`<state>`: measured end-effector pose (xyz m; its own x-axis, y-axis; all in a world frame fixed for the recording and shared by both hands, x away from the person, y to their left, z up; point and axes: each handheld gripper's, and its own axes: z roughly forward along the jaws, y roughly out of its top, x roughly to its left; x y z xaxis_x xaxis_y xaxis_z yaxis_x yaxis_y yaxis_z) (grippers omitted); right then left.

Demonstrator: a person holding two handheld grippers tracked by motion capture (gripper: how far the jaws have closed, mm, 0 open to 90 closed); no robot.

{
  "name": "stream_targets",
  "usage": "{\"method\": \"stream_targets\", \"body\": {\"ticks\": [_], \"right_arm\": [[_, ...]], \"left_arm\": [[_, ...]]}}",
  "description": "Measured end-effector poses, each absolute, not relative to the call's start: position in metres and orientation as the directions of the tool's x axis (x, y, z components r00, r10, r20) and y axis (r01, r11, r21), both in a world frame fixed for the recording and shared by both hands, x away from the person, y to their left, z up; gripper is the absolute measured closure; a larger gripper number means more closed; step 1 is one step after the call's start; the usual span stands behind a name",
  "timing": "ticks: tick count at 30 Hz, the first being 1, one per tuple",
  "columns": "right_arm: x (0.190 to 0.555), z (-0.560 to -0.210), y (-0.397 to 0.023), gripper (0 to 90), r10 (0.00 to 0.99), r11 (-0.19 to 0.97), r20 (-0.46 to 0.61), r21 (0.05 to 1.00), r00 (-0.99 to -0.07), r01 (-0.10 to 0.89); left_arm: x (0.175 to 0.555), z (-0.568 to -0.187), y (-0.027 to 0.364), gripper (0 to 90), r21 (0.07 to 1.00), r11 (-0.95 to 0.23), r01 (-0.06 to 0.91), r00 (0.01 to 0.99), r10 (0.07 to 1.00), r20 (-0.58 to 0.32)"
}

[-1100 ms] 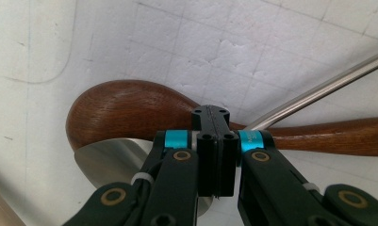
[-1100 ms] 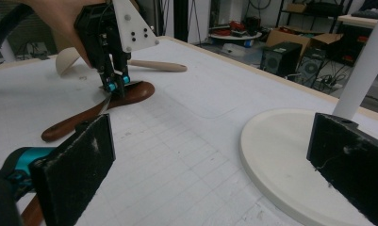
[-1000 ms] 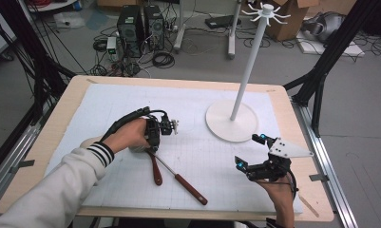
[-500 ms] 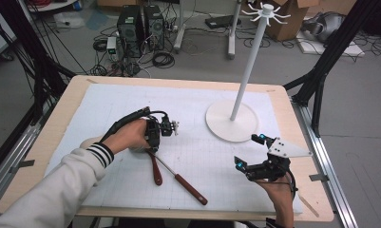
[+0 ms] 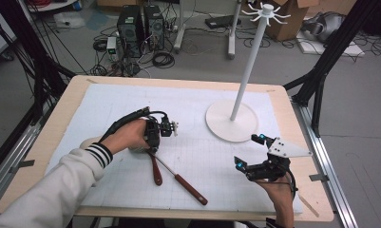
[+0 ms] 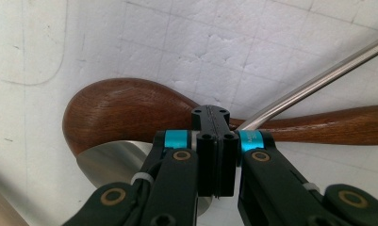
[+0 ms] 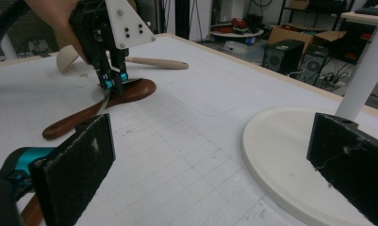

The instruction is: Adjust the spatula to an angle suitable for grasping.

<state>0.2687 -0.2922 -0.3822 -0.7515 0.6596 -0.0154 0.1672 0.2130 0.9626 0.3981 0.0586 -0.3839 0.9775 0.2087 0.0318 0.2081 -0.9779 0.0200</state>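
My left gripper [image 5: 150,150] [image 6: 210,117] points down with its jaws shut. Its tips rest where a metal spoon's shaft [image 6: 318,77] meets its steel bowl [image 6: 113,165], right on top of a dark wooden spoon [image 6: 116,108] [image 5: 156,173]. I cannot tell whether the jaws pinch the thin metal. The metal spoon's reddish handle [image 5: 190,189] lies toward the table's near edge. My right gripper [image 5: 249,151] [image 7: 215,165] hovers open at the near right with nothing between its pads. In the right gripper view the left gripper [image 7: 113,84] touches the dark spoon's bowl [image 7: 135,89].
A white stand with a round base [image 5: 232,121] [image 7: 290,155] and a tall pole [image 5: 247,61] with hooks on top rises at the back right. A pale wooden spoon [image 7: 153,61] lies behind the left hand. A white gridded mat [image 5: 202,156] covers the table.
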Motion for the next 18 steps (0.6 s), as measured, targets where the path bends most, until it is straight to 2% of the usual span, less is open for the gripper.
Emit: {"method": "stream_targets", "body": {"ticks": [18], "right_arm": [[0.2683, -0.3821, -0.2932, 0.5, 0.662, 0.209, -0.012, 0.963, -0.749, 0.169]], "left_arm": [[0.3962, -0.3845, 0.0588, 89.4, 0.011, -0.978, 0.206, 0.978, 0.206, 0.009]]}}
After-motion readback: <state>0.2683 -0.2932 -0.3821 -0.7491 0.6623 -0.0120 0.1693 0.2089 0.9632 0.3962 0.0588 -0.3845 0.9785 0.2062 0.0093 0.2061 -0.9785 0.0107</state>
